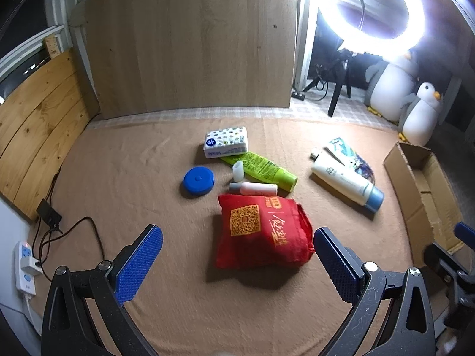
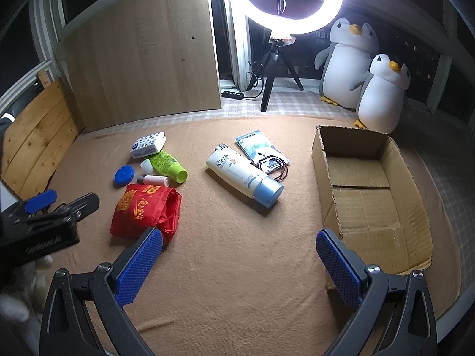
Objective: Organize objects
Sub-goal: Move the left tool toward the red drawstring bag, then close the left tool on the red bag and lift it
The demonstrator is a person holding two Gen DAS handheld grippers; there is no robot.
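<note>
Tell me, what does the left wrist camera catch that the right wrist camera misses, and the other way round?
Only the left wrist view shows the white power strip and the black adapter at the mat's edge. Only the right wrist view shows the cardboard box whole and empty, plus the black cable loop. Both show the red bag, the big white bottle, the green tube, the blue disc, the ring light and two plush penguins.

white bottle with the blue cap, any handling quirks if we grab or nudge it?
The white bottle lies on its side on the blanket, so a sideways nudge probably rolls it. Its smooth round body may slip in a pinch. It looks rigid.
</note>
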